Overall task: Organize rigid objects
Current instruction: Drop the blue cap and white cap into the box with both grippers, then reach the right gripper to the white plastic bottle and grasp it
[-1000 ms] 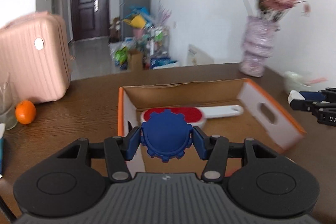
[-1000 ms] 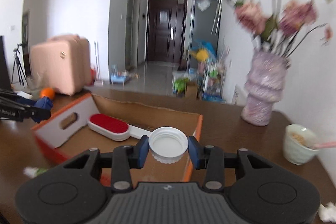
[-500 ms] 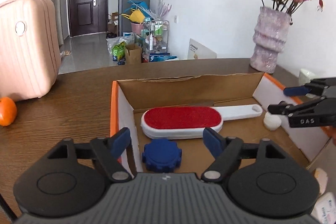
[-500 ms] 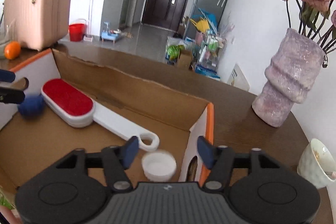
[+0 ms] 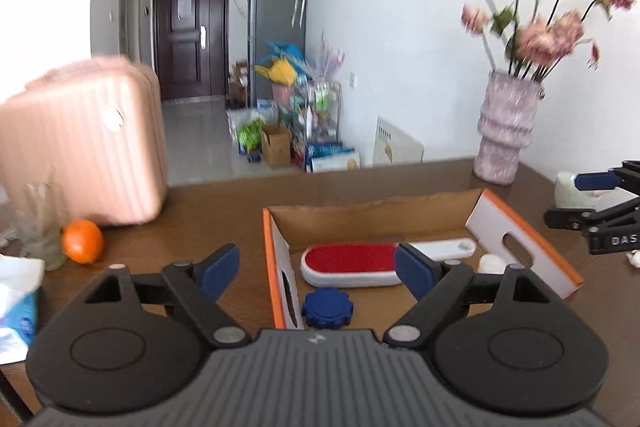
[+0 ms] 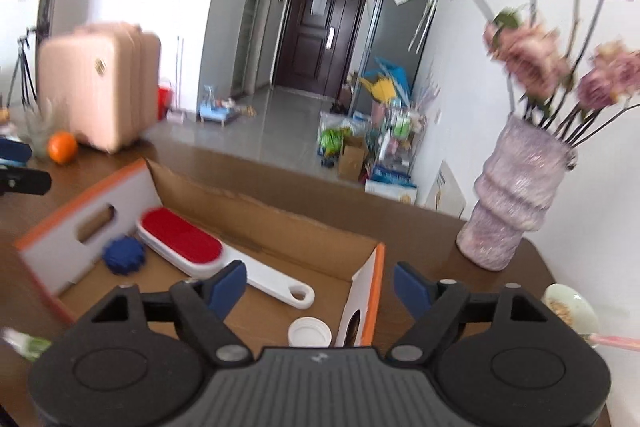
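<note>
An open cardboard box (image 5: 372, 215) with orange-edged white ends sits on the brown table; it also shows in the right wrist view (image 6: 280, 215). Inside lie a red and white lint brush (image 5: 352, 265) (image 6: 184, 241), a blue ridged cap (image 5: 327, 313) (image 6: 123, 254) and a white cap (image 5: 491, 263) (image 6: 310, 331). My left gripper (image 5: 318, 273) is open and empty, raised above the box's left end. My right gripper (image 6: 320, 285) is open and empty, above the box's right end; it shows at the right of the left wrist view (image 5: 592, 201).
A pink suitcase (image 5: 80, 147), an orange (image 5: 82, 241) and a glass (image 5: 40, 227) stand on the left of the table. A purple vase with flowers (image 6: 516, 199) and a bowl (image 6: 570, 311) stand at the right. A tissue pack (image 5: 18, 303) lies near left.
Both grippers let go of their caps into the box, the blue one at the left end and the white one at the right. Both have since lifted up and back, open.
</note>
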Available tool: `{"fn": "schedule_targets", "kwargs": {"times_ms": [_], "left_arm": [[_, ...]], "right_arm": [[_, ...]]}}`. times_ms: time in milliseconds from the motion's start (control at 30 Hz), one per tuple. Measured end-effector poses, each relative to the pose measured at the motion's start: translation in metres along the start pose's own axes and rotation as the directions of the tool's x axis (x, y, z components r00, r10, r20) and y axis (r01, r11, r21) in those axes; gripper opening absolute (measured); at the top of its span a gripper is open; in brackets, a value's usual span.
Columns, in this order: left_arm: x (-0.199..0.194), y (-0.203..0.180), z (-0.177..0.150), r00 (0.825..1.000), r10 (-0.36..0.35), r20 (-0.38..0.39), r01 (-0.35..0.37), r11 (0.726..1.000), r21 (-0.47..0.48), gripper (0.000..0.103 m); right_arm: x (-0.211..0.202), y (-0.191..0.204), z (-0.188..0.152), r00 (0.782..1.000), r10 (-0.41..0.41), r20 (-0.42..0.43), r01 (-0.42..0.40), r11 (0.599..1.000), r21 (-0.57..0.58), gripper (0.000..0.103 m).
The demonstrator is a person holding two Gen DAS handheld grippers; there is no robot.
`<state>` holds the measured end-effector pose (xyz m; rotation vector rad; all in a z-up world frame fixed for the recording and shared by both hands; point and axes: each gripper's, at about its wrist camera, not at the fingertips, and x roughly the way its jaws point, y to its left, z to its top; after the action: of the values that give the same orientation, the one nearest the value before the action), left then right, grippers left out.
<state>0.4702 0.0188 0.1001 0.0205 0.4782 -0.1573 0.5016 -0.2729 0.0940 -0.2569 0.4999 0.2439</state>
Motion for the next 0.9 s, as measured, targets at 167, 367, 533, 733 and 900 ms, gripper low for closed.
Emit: {"fn": "schedule_targets", "kwargs": {"times_ms": [167, 367, 533, 733, 900], "left_arm": [[-0.065, -0.011, -0.009, 0.995, 0.015, 0.101, -0.015, 1.0, 0.007, 0.1], [-0.127, -0.026, -0.053, 0.977, 0.067, 0.203, -0.067, 0.998, -0.004, 0.103], [-0.17, -0.046, -0.109, 0.968, 0.09, 0.233, -0.098, 0.995, 0.022, 0.103], [-0.212, -0.066, -0.191, 0.952, 0.076, 0.297, -0.082, 0.997, 0.009, 0.103], [-0.211, -0.074, -0.225, 0.969, 0.06, 0.239, -0.079, 0.994, 0.071, 0.103]], "right_arm": [[-0.077, -0.005, -0.009, 0.994, 0.012, 0.107, -0.017, 0.999, 0.039, 0.085], [-0.157, 0.008, -0.058, 0.974, 0.055, 0.22, -0.072, 0.995, 0.071, 0.089], [-0.201, 0.027, -0.113, 0.961, 0.069, 0.267, -0.095, 0.992, 0.087, 0.093], [-0.222, 0.058, -0.197, 0.954, 0.028, 0.298, -0.077, 0.985, 0.156, 0.1], [-0.214, 0.07, -0.25, 0.967, -0.013, 0.255, -0.059, 0.961, 0.272, 0.1]]}}
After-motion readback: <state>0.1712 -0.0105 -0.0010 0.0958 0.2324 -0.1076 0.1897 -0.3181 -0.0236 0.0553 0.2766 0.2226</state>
